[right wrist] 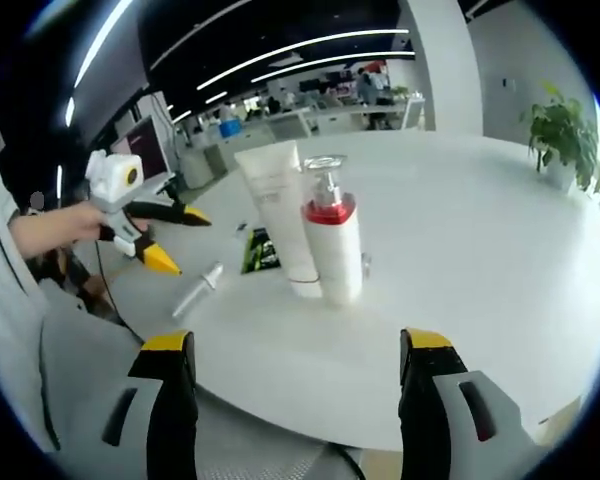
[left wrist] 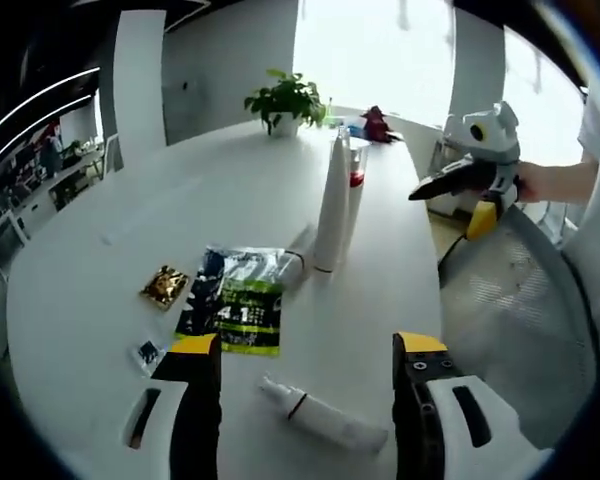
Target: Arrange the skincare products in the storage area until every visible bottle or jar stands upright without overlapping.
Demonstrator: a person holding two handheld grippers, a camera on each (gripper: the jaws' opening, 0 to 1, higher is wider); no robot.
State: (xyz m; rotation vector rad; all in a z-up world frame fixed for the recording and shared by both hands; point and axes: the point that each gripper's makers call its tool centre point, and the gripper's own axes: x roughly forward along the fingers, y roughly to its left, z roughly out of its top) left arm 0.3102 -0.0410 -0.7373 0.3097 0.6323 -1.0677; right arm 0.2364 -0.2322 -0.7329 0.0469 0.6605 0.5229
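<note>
In the left gripper view my left gripper (left wrist: 307, 362) hung over the white table (left wrist: 130, 230) with its jaws wide apart and nothing between them, and I judged the job roughly half done. The tall white tube (left wrist: 331, 205) stood upright, and the pump bottle with the red band (left wrist: 354, 180) stood just behind it, touching or nearly so. Still lying flat were the small white bottle (left wrist: 320, 415), which lay nearer to me than the tall tube and between my jaws, and a second white tube (left wrist: 298, 262), which lay at the tall tube's foot with its end against the green and black packet (left wrist: 235, 300). A gold sachet (left wrist: 165, 287) and a small dark sachet (left wrist: 147, 353) lay beyond the packet from the tall tube; I took those for clutter rather than bottles. My right gripper (left wrist: 460, 180) hovered off the table edge, well apart from the tall tube, its jaws seemingly close together. In the right gripper view my right gripper (right wrist: 298, 375) had its jaws spread and empty, facing the tall white tube (right wrist: 280, 215) and the pump bottle (right wrist: 333, 240), both upright and side by side. Beyond them the small white bottle (right wrist: 198, 290) lay on its side, and the packet (right wrist: 261, 250) was mostly hidden behind the tall tube, as was the second tube. My left gripper (right wrist: 170, 240) hovered above the fallen bottle; its jaws looked apart, though it was too small to be sure.
</note>
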